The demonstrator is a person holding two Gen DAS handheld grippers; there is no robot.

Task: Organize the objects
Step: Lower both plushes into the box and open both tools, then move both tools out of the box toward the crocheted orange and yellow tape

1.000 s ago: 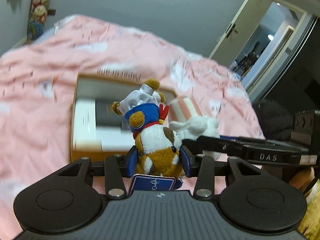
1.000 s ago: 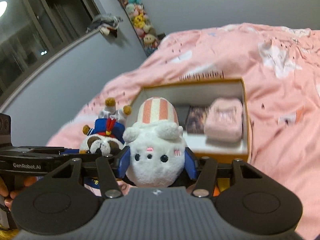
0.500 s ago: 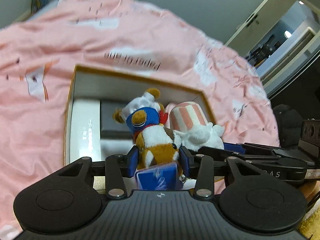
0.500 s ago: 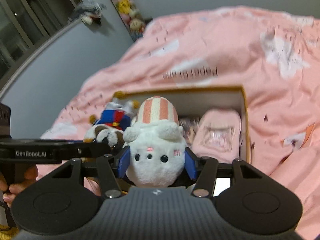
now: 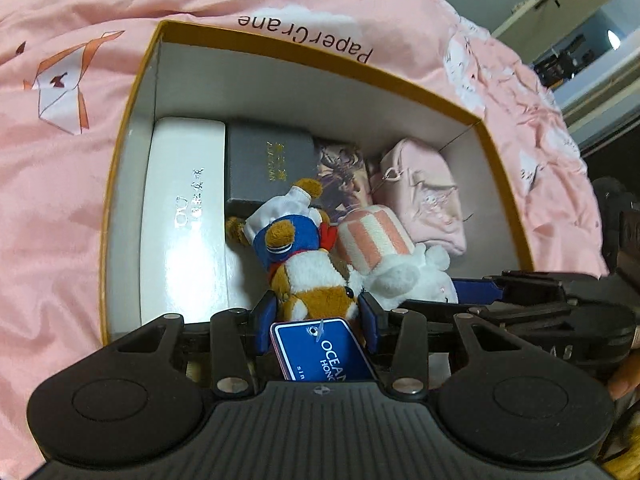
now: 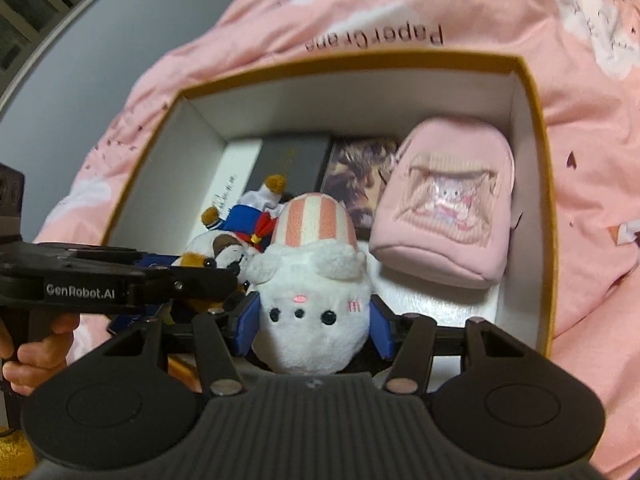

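Observation:
My left gripper (image 5: pixel 318 316) is shut on a brown-and-white plush in a blue sailor suit (image 5: pixel 308 276), with a blue tag (image 5: pixel 324 350) hanging at the fingers. My right gripper (image 6: pixel 314 320) is shut on a white plush with a pink-striped hat (image 6: pixel 312 280). Both plushes hang side by side, touching, just inside the near edge of an open orange-rimmed box (image 5: pixel 132 96) on the bed. The sailor plush also shows in the right wrist view (image 6: pixel 236 236), and the white plush in the left wrist view (image 5: pixel 384 248).
The box (image 6: pixel 538 128) holds a long white case (image 5: pixel 184 220), a grey box (image 5: pixel 268 164), a picture card (image 6: pixel 356 176) and a pink pouch (image 6: pixel 444 208). A pink duvet (image 5: pixel 60 184) surrounds the box. A door and hallway lie at the far right.
Both grippers have moved forward and down over the box with their plushes. The box now fills both views and the plushes hang inside its near edge.

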